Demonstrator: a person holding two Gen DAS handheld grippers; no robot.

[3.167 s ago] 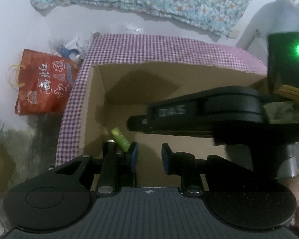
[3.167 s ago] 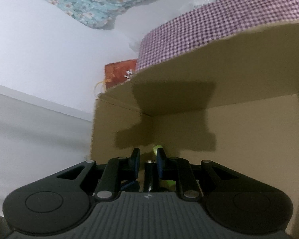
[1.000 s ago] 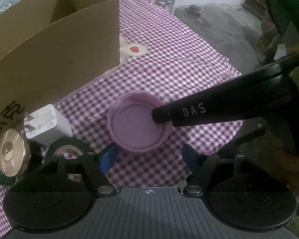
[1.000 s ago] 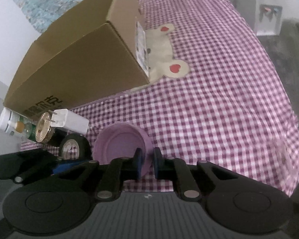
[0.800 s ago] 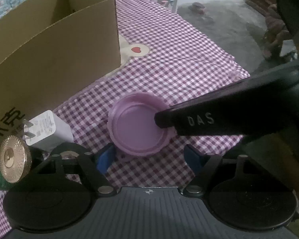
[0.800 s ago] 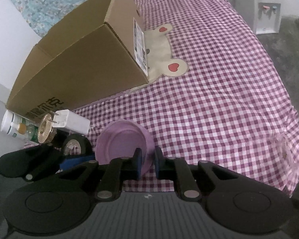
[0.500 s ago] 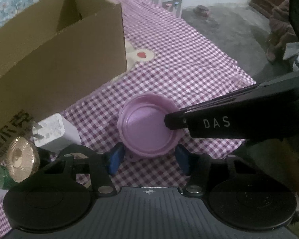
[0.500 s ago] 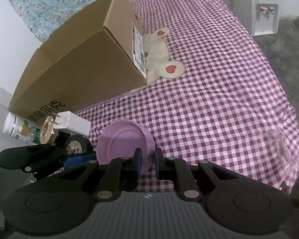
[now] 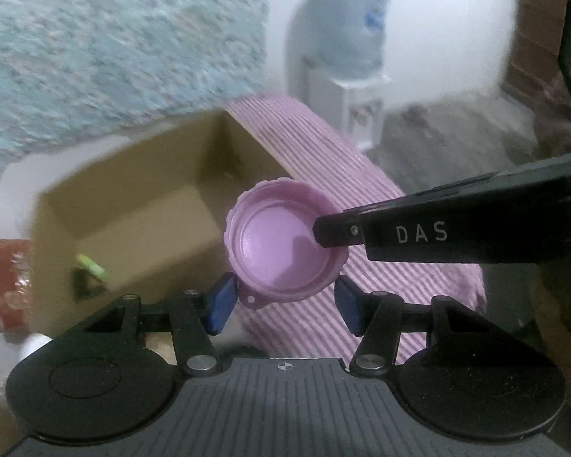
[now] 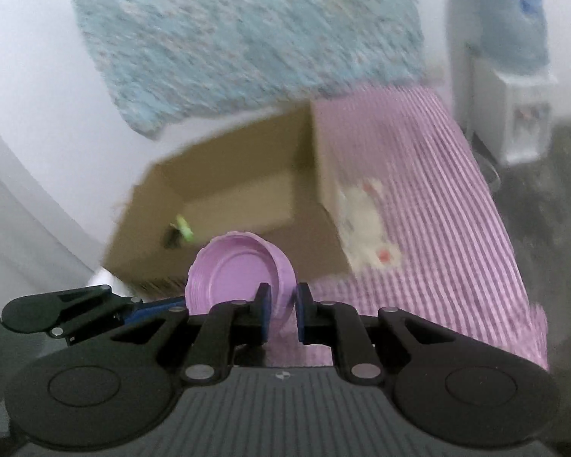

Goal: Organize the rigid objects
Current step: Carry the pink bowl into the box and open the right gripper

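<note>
Both grippers carry the purple lid (image 9: 285, 245) in the air, above the checked cloth (image 10: 430, 205) and beside the open cardboard box (image 9: 141, 213). The right gripper (image 10: 282, 314) pinches its rim; the left gripper (image 9: 283, 304) clamps its near edge between blue pads. Everything behind is smeared. A green object (image 10: 184, 228) inside the box is unreadable.
</note>
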